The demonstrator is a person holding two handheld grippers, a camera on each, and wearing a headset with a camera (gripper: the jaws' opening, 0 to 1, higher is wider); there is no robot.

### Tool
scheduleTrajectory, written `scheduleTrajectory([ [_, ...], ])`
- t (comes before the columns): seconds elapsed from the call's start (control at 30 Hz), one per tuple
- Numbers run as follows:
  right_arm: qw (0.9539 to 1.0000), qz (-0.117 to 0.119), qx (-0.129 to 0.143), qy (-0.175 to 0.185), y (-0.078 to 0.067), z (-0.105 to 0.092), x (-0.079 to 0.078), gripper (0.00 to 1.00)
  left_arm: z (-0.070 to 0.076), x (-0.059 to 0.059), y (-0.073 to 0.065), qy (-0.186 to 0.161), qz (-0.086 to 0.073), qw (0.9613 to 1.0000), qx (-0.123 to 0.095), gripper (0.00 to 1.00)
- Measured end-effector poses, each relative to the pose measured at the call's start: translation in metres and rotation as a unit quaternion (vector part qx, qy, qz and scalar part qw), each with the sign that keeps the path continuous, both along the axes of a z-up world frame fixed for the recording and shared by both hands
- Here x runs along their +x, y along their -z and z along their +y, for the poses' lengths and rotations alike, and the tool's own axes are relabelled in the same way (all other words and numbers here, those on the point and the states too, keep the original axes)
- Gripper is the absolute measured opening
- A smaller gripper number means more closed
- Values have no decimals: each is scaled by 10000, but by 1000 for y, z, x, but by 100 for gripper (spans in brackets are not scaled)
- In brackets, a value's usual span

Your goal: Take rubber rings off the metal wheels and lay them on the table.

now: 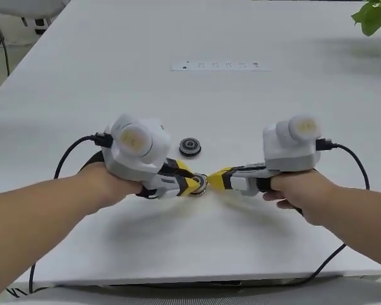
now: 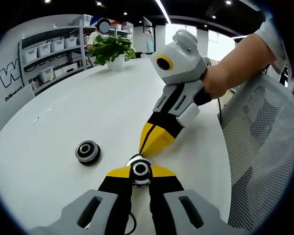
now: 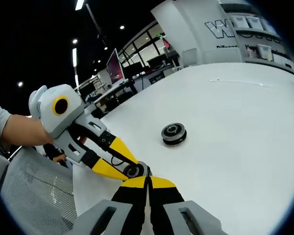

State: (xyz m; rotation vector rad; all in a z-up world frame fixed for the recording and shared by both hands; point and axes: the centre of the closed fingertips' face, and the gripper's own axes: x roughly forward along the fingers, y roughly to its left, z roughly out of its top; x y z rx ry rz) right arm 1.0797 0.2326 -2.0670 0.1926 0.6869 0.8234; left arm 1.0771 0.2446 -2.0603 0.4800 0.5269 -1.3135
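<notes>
1. The left tool (image 2: 140,175) pinched a small metal wheel (image 1: 199,184) between its yellow tips, just above the white bench (image 1: 241,114).
2. The right tool (image 3: 148,180), its tips pressed together, touched that wheel's rim from the opposite side (whether it gripped anything was unclear).
3. A second wheel (image 3: 174,133) lay flat on the bench, just beyond the pinched wheel.

Matt white table (image 1: 241,38), glossy metal wheel (image 1: 190,147) with dull rubber ring (image 3: 174,140)
</notes>
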Motion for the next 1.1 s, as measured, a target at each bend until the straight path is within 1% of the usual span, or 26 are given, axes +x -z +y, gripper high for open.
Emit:
scheduleTrajectory([
  [0.03, 10000, 30, 40, 28, 0, 0, 0, 0, 0, 0, 0, -3, 3, 10000, -2, 7],
  [0.07, 9998, 78, 145, 82, -2, -1, 0, 0, 0, 0, 0, -2, 1, 10000, -2, 7],
  [0.13, 9997, 85, 203, 83, -3, 1, -1, 0, 0, 0, 0, -8, 3, 10000, 4, 7],
  [0.37, 9997, 122, 196, 110, -3, 1, 0, 0, 0, -1, 0, -15, -17, 10000, 38, 7],
  [0.5, 9997, 118, 182, 98, -6, 4, -3, 0, 0, 0, 0, -2, -18, 10000, 59, 7],
  [0.83, 9995, 91, 288, -58, -12, 16, -8, 0, 0, -1, 1, 18, -17, 10000, 54, 7],
  [0.87, 9994, 82, 335, -87, -14, 18, -9, 0, 0, -1, 1, 26, -15, 10000, 51, 7],
  [0.9, 9986, 68, 508, -162, -19, 24, -11, 0, 0, -1, 1, 27, -16, 10000, 50, 7],
  [0.93, 9981, 122, 575, -208, -22, 29, -14, 0, 0, -1, 1, 27, -19, 10000, 52, 7],
  [0.97, 9990, -85, 398, -199, -22, 28, -9, 0, 0, -1, 1, 30, -20, 10000, 50, 7],
  [1.0, 9992, -88, 306, -222, -21, 29, -8, 0, 0, -1, 1, 28, -12, 10000, 44, 7],
  [1.07, 9994, -83, 277, -210, -19, 28, -7, 0, 0, -2, 1, 30, -14, 10000, 48, 7],
  [1.1, 9995, -121, 236, -178, -17, 26, -6, 0, -1, -3, 1, 33, -21, 10000, 62, 7],
])
